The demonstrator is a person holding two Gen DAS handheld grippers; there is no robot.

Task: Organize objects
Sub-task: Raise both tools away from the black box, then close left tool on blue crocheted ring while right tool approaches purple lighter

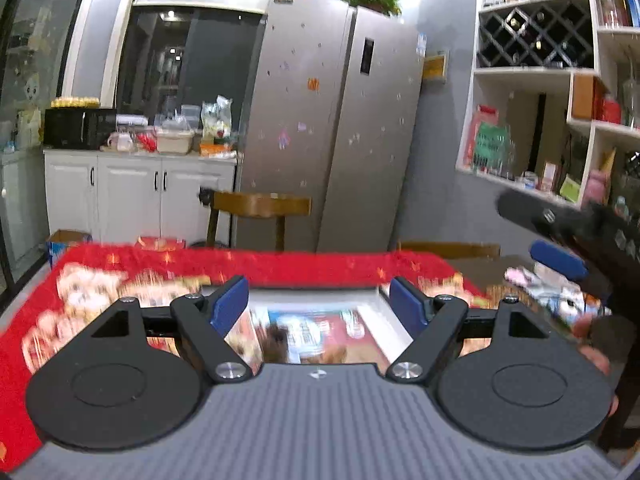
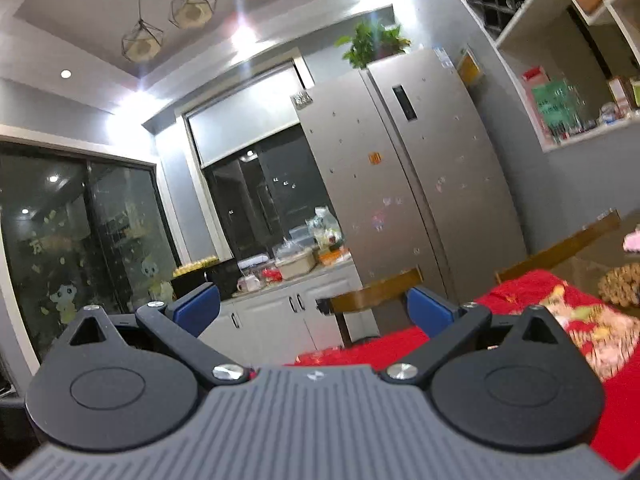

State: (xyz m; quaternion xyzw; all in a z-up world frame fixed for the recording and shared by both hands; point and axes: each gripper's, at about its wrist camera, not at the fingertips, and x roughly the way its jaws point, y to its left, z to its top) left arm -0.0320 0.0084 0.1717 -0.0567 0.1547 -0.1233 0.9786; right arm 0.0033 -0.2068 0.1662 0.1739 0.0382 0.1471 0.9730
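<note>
My left gripper is open, its blue pads wide apart above a red patterned tablecloth. A flat book or box with a white border and colourful cover lies on the cloth just below and between the jaws, blurred. My right gripper is open and empty, raised and tilted up toward the room, over the red cloth. The right gripper also shows in the left wrist view at the right edge, held above small blurred items on the table.
A wooden chair stands behind the table, a second chair back to its right. A silver fridge, white cabinets with a cluttered counter and wall shelves are beyond. A woven trivet lies on the table's right.
</note>
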